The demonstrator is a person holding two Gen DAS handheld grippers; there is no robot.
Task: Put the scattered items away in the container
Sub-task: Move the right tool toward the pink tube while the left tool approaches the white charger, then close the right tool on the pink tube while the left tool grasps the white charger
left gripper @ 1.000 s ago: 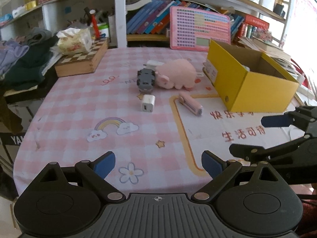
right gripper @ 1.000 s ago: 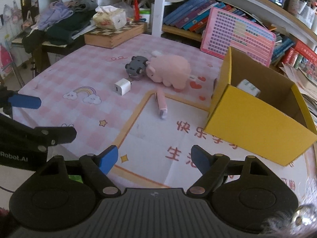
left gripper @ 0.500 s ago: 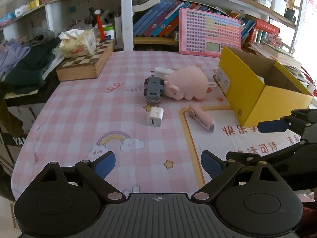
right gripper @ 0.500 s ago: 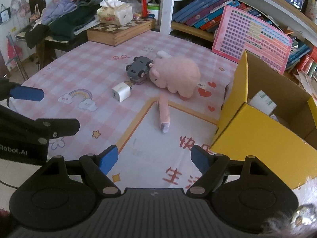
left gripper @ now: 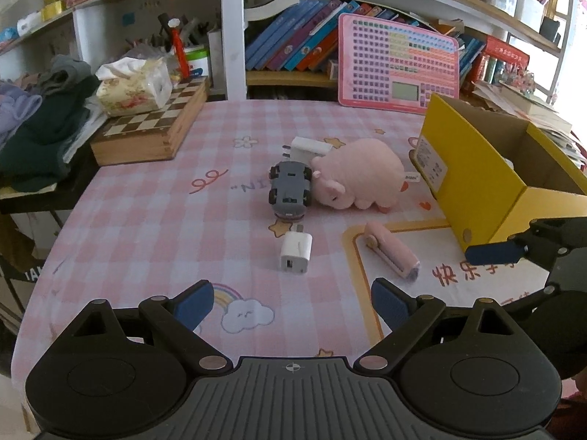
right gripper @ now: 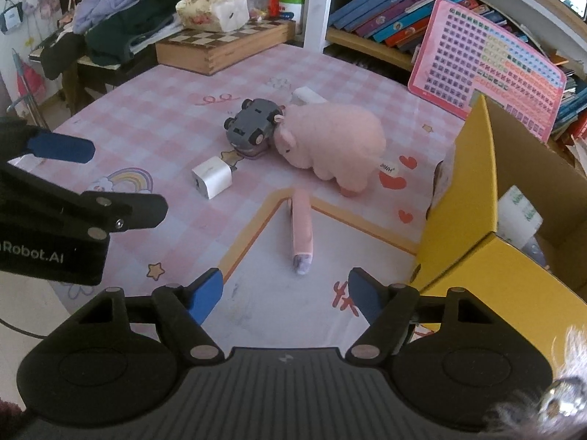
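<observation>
A yellow cardboard box (left gripper: pixel 488 183) stands open on the right of the pink checked table; in the right wrist view (right gripper: pixel 473 227) it holds a white roll (right gripper: pixel 519 214). Scattered items lie left of it: a pink plush pig (left gripper: pixel 357 172) (right gripper: pixel 330 143), a grey toy car (left gripper: pixel 291 190) (right gripper: pixel 253 130) on its back, a white charger (left gripper: pixel 296 252) (right gripper: pixel 212 176), a second white plug (left gripper: pixel 308 146) behind the pig, and a pink stapler-like bar (left gripper: pixel 392 255) (right gripper: pixel 301 231). My left gripper (left gripper: pixel 291 302) is open and empty, just short of the charger. My right gripper (right gripper: pixel 286 295) is open and empty, just short of the pink bar.
A wooden chessboard box (left gripper: pixel 154 128) with a tissue pack (left gripper: pixel 134 86) sits at the far left corner. A pink keypad board (left gripper: pixel 398 64) leans on the bookshelf behind. Clothes (left gripper: pixel 40 117) pile on a side table to the left. Each gripper shows in the other's view.
Both grippers have moved forward over the table toward the items; the charger and pink bar now lie closer to the fingertips. Jaws stay open. No item has moved.
</observation>
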